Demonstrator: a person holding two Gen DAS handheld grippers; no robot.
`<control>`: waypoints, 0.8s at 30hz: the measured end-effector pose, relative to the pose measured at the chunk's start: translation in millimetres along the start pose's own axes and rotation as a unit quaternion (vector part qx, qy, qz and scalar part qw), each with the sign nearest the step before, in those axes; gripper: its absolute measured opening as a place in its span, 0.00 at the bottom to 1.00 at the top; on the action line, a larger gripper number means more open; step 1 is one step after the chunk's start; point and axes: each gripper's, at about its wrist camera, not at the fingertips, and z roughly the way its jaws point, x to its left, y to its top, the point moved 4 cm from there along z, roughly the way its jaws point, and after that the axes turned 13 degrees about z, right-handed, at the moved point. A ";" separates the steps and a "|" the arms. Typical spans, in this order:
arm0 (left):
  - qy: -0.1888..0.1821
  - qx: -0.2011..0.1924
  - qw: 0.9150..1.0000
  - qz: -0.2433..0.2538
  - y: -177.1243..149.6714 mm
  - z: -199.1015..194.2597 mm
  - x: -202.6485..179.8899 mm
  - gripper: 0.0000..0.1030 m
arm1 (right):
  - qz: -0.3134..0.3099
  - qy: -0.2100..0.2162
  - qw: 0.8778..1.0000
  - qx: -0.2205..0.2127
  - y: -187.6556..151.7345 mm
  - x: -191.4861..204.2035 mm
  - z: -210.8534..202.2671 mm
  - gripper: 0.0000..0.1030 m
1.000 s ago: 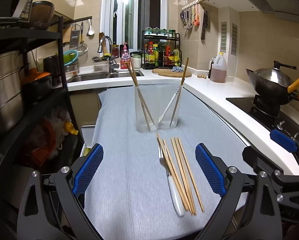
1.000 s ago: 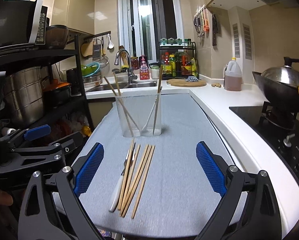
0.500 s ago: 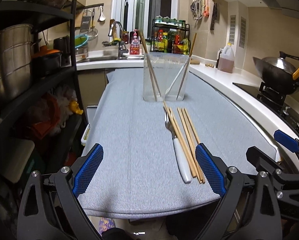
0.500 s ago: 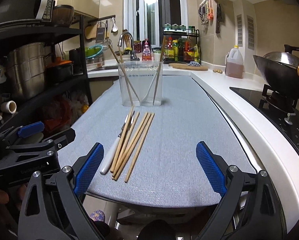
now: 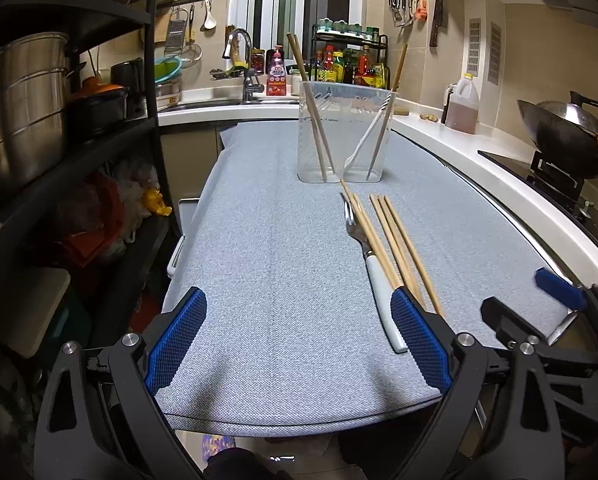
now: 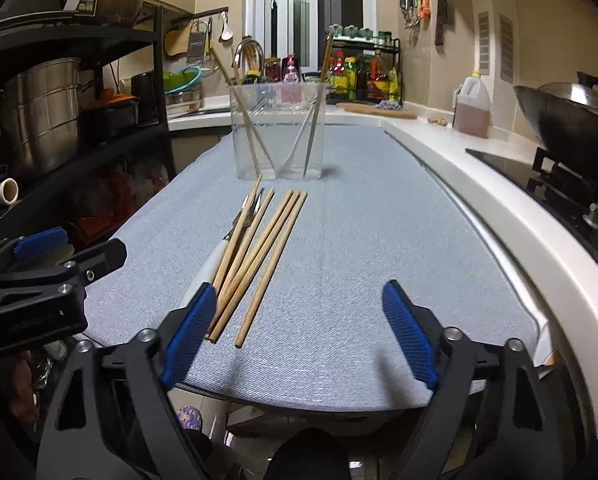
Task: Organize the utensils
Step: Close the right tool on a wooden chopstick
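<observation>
Several wooden chopsticks (image 5: 395,236) and a white-handled fork (image 5: 381,292) lie together on the grey cloth (image 5: 275,264). They also show in the right wrist view as chopsticks (image 6: 259,256) and fork (image 6: 219,252). A clear two-part holder (image 5: 345,136), also seen in the right wrist view (image 6: 279,132), stands behind them with chopsticks and a white utensil inside. My left gripper (image 5: 297,340) is open and empty, left of the pile. My right gripper (image 6: 299,332) is open and empty, over the near ends of the chopsticks.
A black shelf rack (image 5: 59,120) with pots stands on the left. A white counter (image 5: 499,176) with an oil jug (image 5: 461,104) and a wok (image 5: 567,128) on a stove runs along the right. A sink (image 5: 219,102) and spice rack (image 5: 349,60) are behind.
Both grippers pulled back and dropped toward the table's near edge, then the right one moved forward over the chopstick ends. Both stay open. The utensils have not moved.
</observation>
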 end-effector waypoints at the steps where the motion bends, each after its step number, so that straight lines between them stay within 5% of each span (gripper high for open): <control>1: 0.000 0.001 1.000 0.001 -0.8 1.1 -0.4 0.88 | 0.003 0.003 1.000 0.008 -1.9 0.6 5.4 0.70; 6: -0.003 0.005 1.000 0.001 -2.3 5.4 0.1 0.88 | 0.025 0.003 0.999 0.037 -11.8 -0.3 26.8 0.53; 16: -0.007 0.013 1.000 0.003 -4.1 12.1 -3.0 0.88 | -0.004 0.001 1.000 0.017 -22.7 12.3 41.5 0.51; 19: -0.010 0.014 1.000 0.000 -4.9 14.2 -1.8 0.88 | -0.006 0.020 1.000 -0.006 -26.3 14.5 43.0 0.40; 21: -0.012 0.015 1.000 -0.002 -5.9 15.6 -3.4 0.88 | -0.011 0.030 0.999 -0.019 -28.1 12.9 42.0 0.20; 24: -0.017 0.011 1.000 -0.002 -7.4 18.4 -7.1 0.88 | -0.007 0.037 0.999 -0.016 -26.0 6.9 39.3 0.06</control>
